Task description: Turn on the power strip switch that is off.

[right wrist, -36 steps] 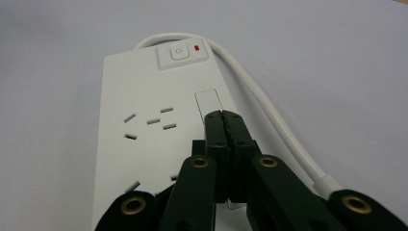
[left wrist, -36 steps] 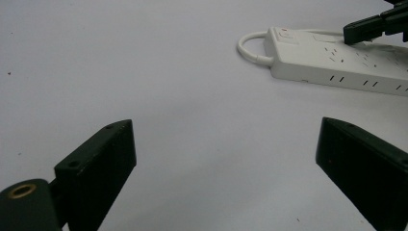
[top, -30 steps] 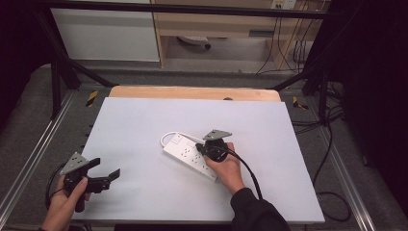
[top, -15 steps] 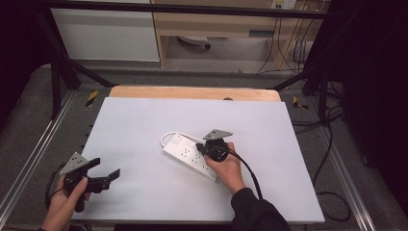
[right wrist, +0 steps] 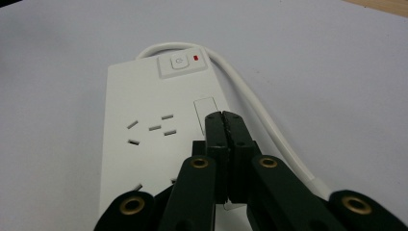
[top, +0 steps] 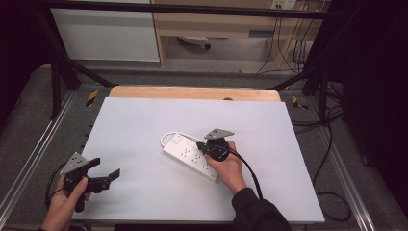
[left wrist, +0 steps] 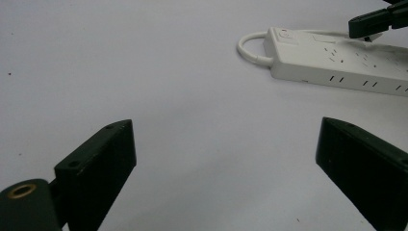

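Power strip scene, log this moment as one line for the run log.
right gripper: jaws shut, over power strip near its switch | left gripper: jaws open, apart from strip, above table

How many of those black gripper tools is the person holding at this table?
2. The left gripper sits near the table's front left corner, jaws wide apart over bare surface. The right gripper is mid-table, jaws closed, over the white power strip.

right gripper and left gripper unmoved, no visible change
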